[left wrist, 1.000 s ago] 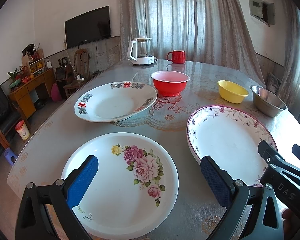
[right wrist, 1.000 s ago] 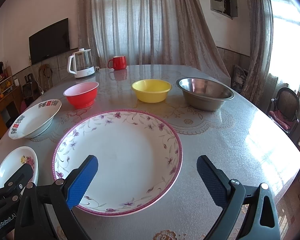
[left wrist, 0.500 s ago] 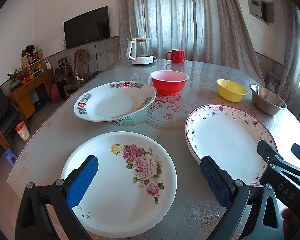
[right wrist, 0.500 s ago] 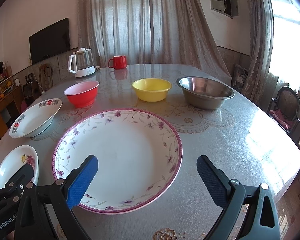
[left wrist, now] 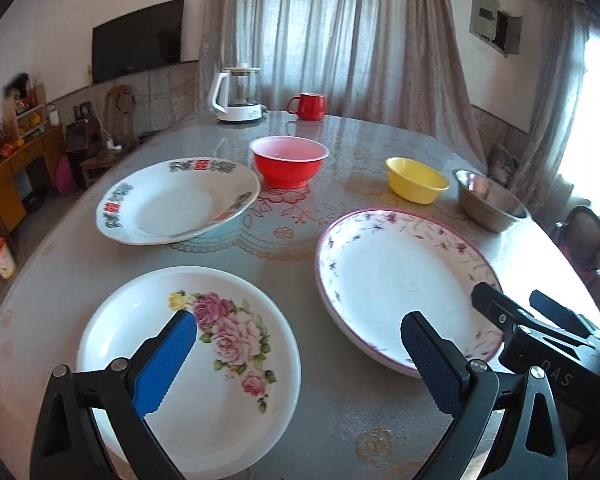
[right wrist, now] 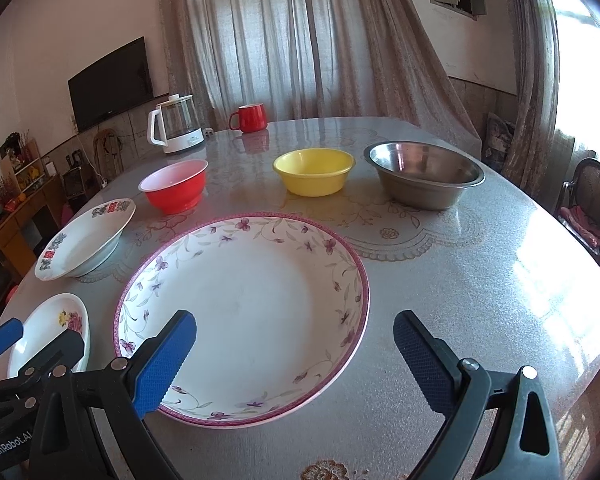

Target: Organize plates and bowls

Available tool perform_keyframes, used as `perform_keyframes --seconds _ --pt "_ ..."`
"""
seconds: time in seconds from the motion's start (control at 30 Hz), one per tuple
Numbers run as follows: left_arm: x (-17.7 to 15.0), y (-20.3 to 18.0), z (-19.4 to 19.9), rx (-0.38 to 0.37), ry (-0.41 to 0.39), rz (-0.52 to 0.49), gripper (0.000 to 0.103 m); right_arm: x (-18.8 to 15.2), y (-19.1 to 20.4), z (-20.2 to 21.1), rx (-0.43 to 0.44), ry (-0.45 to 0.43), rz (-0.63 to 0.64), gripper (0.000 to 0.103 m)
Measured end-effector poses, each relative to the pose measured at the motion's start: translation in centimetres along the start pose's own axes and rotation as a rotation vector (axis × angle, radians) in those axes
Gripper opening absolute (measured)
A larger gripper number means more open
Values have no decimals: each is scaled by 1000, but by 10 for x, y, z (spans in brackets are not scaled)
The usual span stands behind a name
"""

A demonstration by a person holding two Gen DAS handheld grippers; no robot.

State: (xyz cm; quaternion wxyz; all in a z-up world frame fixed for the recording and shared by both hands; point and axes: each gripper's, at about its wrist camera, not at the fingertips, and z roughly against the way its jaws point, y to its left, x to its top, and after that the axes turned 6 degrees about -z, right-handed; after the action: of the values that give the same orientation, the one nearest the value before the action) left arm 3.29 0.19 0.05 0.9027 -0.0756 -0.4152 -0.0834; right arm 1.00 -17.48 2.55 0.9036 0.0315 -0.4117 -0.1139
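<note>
My left claw [left wrist: 296, 356] is matte black plastic with two angled arms, each ending in a blue, finely dimpled pad. Silver screws sit at the arm joints behind the pads. My right claw [right wrist: 294, 358] matches it, and white "GenRobot.AI" lettering marks the black body left of it.

Home living-dining room: wall TV [left wrist: 138, 54], curtains [right wrist: 300, 40], kettle [right wrist: 176, 128] on dining table [right wrist: 480, 264].

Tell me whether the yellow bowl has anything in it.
Empty. The right wrist view looks into the yellow bowl, upright on the table, and shows only its bare yellow inside.
</note>
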Motion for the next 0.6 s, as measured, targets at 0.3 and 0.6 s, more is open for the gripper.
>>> perform_keyframes --seconds 0.3,0.6 --pt "30 1 -7 -176 -5 26 101 14 -36 -3 203 99 -113 100" --pt "53 5 -42 -186 138 -44 85 17 -55 -22 175 152 -127 85"
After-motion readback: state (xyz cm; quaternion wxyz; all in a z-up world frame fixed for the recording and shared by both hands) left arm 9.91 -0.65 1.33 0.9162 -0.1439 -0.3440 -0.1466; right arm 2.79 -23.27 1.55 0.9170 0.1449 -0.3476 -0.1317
